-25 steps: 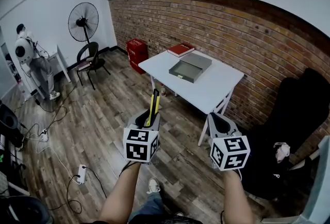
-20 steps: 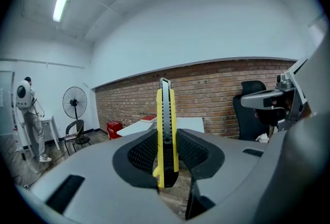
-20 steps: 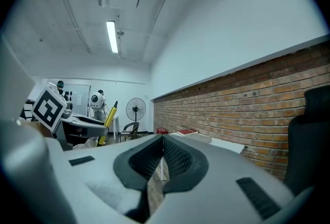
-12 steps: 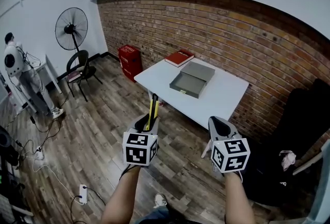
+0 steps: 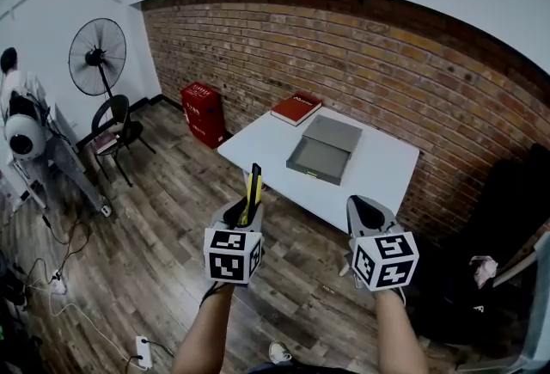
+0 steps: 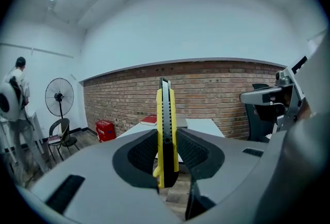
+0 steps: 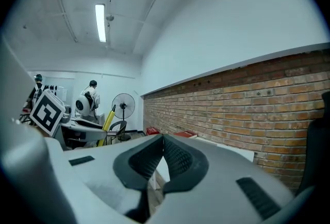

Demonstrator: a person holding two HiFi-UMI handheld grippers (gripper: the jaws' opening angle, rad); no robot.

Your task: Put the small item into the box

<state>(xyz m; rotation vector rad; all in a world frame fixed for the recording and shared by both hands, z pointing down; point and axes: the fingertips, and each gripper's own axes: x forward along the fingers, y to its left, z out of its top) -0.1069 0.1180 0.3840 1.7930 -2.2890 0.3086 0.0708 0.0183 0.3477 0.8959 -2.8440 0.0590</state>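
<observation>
My left gripper (image 5: 245, 211) is shut on a yellow and black utility knife (image 5: 253, 188), which stands upright between the pads (image 6: 166, 130). My right gripper (image 5: 365, 211) hangs beside it at the same height, its jaws closed tip to tip with nothing in them (image 7: 163, 141). Both are held in the air over the wooden floor, short of the white table (image 5: 258, 140). An open grey box (image 5: 318, 159) lies on that table, with its grey lid (image 5: 333, 133) just behind it. The knife also shows far left in the right gripper view (image 7: 108, 120).
A red book (image 5: 296, 107) lies at the table's far corner by the brick wall. A red crate (image 5: 199, 110), a standing fan (image 5: 97, 57) and a black chair (image 5: 116, 127) stand to the left. A person (image 5: 21, 131) is at the far left. A dark seat (image 5: 507, 217) sits to the right.
The head view has swung and moved toward the table, so the table and box sit more central and nearer. Both grippers keep their places in the view, the knife still held.
</observation>
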